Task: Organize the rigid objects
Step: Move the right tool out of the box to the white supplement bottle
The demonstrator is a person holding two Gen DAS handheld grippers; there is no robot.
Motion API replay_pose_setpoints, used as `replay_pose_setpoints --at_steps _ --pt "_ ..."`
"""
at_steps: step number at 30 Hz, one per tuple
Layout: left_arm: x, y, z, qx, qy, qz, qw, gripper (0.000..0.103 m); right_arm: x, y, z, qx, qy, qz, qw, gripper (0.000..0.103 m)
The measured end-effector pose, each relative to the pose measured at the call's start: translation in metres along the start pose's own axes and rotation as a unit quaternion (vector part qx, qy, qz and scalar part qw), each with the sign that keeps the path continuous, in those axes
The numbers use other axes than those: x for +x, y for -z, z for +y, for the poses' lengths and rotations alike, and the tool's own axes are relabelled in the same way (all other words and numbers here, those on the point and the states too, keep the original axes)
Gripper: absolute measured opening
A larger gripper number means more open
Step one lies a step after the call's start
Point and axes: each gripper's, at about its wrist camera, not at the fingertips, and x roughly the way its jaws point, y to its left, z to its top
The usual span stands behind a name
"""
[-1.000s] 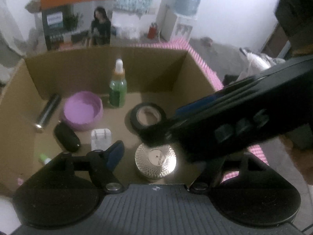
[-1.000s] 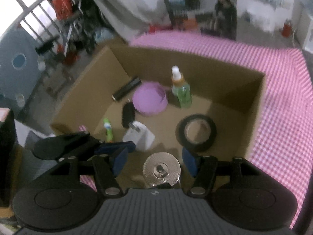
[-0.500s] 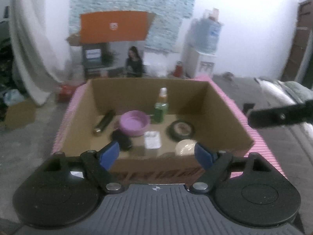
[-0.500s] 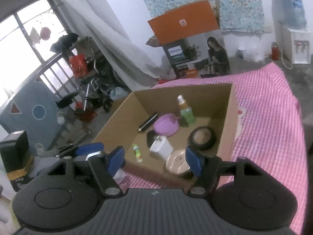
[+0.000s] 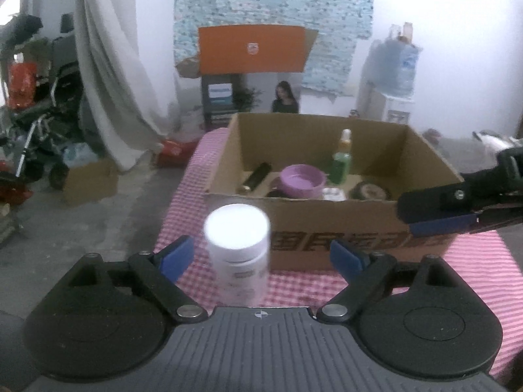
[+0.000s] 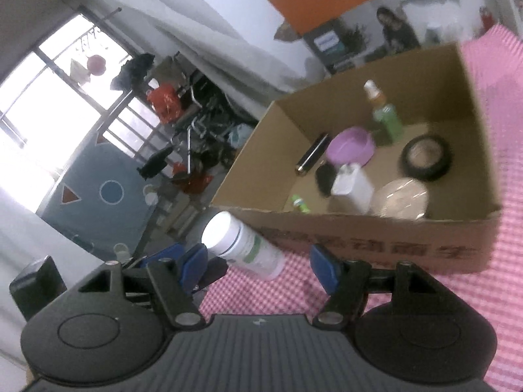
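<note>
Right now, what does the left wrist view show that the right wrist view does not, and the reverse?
Only the left wrist view shows the blue water jug on its dispenser and the right gripper at the side.

Only the right wrist view shows the small green tube and the round gold lid inside the box, plus the bright window.

Both show the white plastic bottle standing on the pink checked cloth before the cardboard box, and the purple bowl.

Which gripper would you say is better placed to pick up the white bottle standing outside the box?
Left, probably. The white bottle stands between the left gripper's opening, empty fingers; the right gripper, also empty, sits off to its side.
</note>
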Motion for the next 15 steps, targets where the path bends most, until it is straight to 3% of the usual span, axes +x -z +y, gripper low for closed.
replay_pose_setpoints --at_steps 7,15 --pt "0.026 0.010 0.015 -0.017 -0.013 0.026 0.9994 0.089 0.053 0.004 0.017 0.002 -0.006 0.019 1.000 0.072" --pt "0.043 0.016 0.025 -0.021 -0.009 0.041 0.9989 0.077 0.089 0.007 0.020 0.025 -0.009 0.029 0.999 0.069"
